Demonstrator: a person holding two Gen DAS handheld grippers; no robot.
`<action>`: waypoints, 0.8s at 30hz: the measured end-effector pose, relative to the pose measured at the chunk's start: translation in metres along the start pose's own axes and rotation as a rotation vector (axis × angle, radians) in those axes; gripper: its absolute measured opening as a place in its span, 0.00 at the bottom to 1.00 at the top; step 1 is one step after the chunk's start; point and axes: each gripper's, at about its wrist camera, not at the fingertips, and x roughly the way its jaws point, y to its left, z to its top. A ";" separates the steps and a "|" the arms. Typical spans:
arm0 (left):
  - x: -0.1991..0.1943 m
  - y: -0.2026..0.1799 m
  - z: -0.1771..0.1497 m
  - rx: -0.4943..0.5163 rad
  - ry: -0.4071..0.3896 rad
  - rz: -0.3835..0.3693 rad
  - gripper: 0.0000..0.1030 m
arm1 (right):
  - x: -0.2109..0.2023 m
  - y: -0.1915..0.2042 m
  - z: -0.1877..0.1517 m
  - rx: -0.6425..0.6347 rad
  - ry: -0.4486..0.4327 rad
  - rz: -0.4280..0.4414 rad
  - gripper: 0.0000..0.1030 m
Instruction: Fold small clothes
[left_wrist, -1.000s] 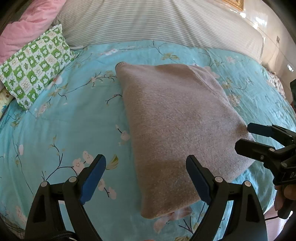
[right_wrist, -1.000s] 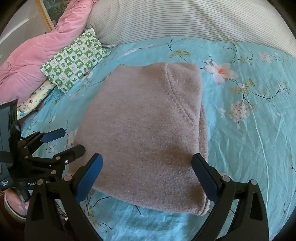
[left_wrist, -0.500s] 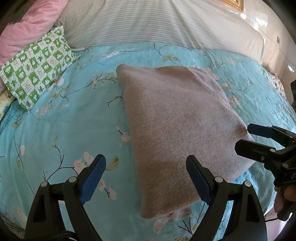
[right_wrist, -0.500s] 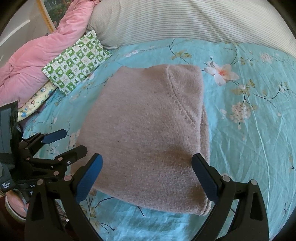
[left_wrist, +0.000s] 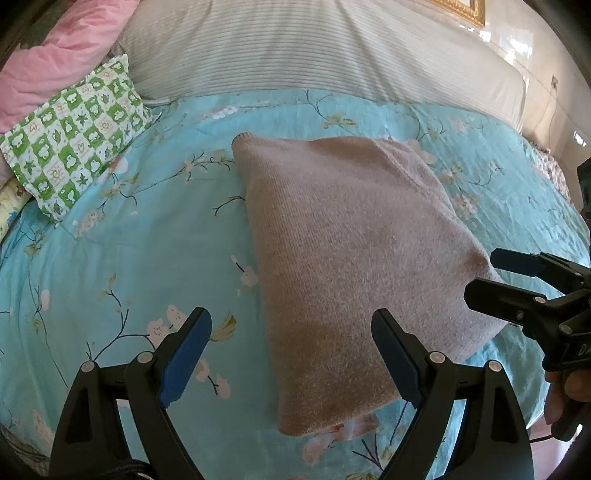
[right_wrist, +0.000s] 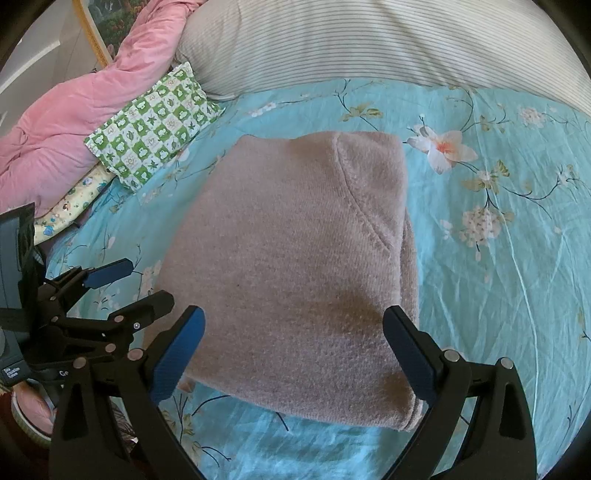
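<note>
A dusty-pink knit sweater (left_wrist: 354, 258) lies folded into a thick, roughly rectangular bundle at the centre of both views, on the turquoise floral bedspread (left_wrist: 122, 258). Its fuzzy surface shows a curved seam in the right wrist view. The left gripper (left_wrist: 291, 354) and right gripper (right_wrist: 293, 345) both hang with fingers (left_wrist: 186, 350) spread wide, grasping nothing, above the bundle's near edge. A green checked pillow (left_wrist: 74, 140) sits at upper left.

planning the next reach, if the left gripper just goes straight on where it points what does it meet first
Most likely the folded sweater: the left gripper, jaws open and empty, points at its near left edge. Depth is unclear, so it might touch the floral bedspread beside it first.
</note>
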 end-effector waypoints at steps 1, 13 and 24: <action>0.000 0.000 0.000 0.000 0.000 0.000 0.86 | 0.000 0.001 0.000 -0.001 0.000 0.000 0.94; -0.002 0.000 0.000 0.001 -0.003 0.001 0.86 | 0.000 0.001 -0.001 0.001 -0.002 0.002 0.94; -0.005 -0.002 0.001 0.002 -0.005 -0.002 0.86 | -0.003 0.003 0.000 -0.001 -0.005 0.004 0.94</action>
